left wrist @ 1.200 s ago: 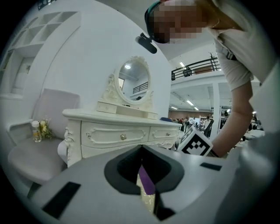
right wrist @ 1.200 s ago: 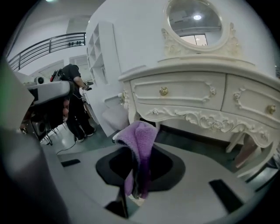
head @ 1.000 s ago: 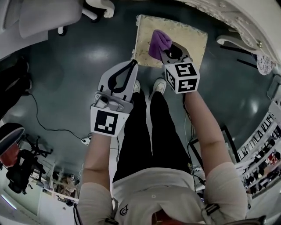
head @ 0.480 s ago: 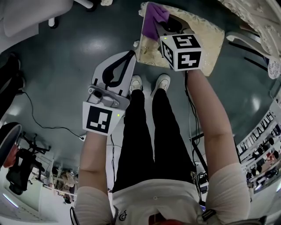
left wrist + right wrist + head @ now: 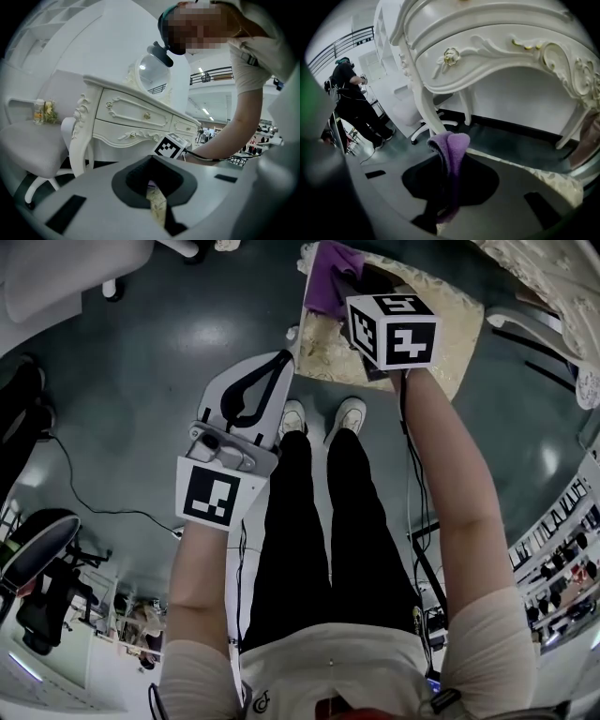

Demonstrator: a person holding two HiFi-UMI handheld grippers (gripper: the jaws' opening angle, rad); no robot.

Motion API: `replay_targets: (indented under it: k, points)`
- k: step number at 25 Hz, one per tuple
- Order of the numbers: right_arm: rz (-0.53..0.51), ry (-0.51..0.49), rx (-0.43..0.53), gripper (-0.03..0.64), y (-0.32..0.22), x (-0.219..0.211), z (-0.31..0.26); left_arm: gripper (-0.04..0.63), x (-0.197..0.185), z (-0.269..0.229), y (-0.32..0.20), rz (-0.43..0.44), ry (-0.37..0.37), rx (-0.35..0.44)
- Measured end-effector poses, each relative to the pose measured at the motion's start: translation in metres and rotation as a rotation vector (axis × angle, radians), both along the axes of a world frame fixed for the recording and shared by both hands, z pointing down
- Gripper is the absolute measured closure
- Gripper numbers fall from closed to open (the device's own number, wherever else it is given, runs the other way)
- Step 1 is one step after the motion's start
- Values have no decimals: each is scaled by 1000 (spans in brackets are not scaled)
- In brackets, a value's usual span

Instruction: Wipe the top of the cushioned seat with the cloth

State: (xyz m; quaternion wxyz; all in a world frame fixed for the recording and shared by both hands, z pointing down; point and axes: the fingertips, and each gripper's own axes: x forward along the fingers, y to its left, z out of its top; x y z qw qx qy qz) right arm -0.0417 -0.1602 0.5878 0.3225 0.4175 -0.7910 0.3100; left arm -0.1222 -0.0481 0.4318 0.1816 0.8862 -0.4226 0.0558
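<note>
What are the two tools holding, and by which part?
The right tool pinches the cloth by a bunched fold. The left tool is shut and holds nothing.

- A big indoor hall, seemingly a showroom or test studio, not a home.
- White carved dressing table (image 5: 136,115) and round mirror (image 5: 149,75) on a dark shiny floor (image 5: 159,362).
- Balcony railing (image 5: 211,75) above, loose cable (image 5: 77,488) on the floor.

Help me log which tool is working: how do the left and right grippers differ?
The right gripper is shut on the purple cloth; the left gripper is shut on nothing. The right gripper reaches over the cushioned seat; the left gripper hangs beside it, above the floor. Both carry a marker cube.
</note>
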Motion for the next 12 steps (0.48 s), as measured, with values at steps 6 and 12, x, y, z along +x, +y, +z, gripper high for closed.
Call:
replay_targets:
  k: [6,12]
  points:
    - [-13,33,-22,531,4,15,-3,583,33,-1,5,90,-4,-3]
    - [-10,55,-13,531,7,43,-3,583,56,-6,6,93,23,-9]
